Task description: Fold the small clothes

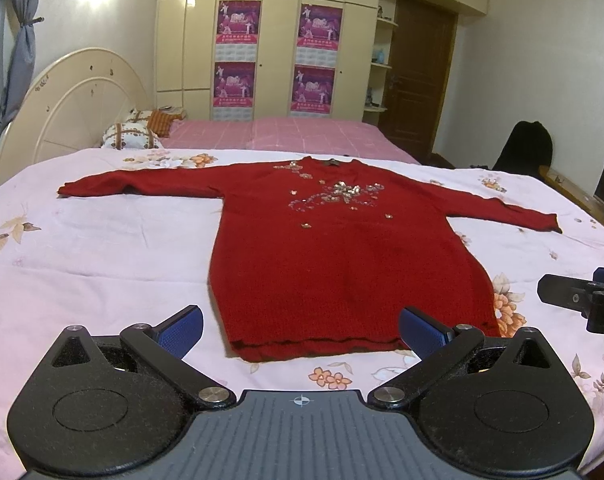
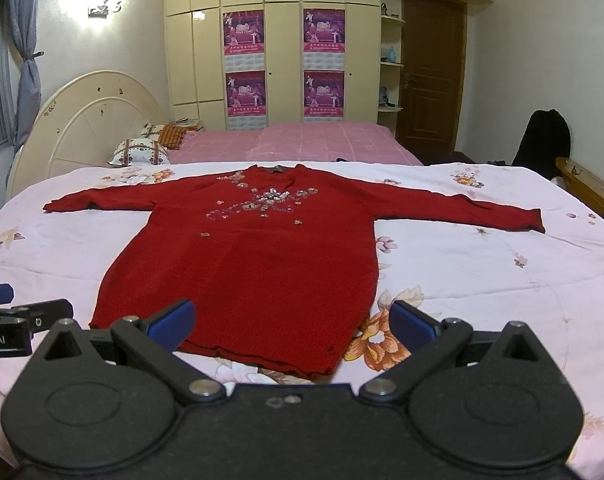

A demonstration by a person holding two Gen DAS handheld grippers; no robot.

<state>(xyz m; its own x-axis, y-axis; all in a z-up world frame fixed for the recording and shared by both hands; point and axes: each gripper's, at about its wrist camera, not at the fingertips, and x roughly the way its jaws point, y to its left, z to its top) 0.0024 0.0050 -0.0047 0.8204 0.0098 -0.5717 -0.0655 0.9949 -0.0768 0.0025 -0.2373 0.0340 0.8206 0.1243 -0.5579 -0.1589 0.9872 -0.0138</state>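
Note:
A red knitted sweater (image 1: 333, 256) with sequin flowers on the chest lies flat on the floral bedspread (image 1: 102, 248), both sleeves spread out sideways and the hem nearest me. My left gripper (image 1: 302, 332) hovers open just above the hem, blue pads wide apart and empty. My right gripper (image 2: 292, 326) is open too, over the hem's right part of the sweater (image 2: 262, 264), with nothing between its pads. The right gripper (image 1: 581, 300) shows at the right edge of the left wrist view, and the left gripper (image 2: 18, 320) at the left edge of the right wrist view.
A second bed with a pink sheet (image 1: 302, 136) and pillows (image 1: 132, 136) lies beyond. A cream headboard (image 1: 74, 108) stands at the left, a wardrobe (image 1: 270, 40) with posters at the back, a wooden door (image 1: 421, 72) and a dark chair (image 1: 525, 148) to the right.

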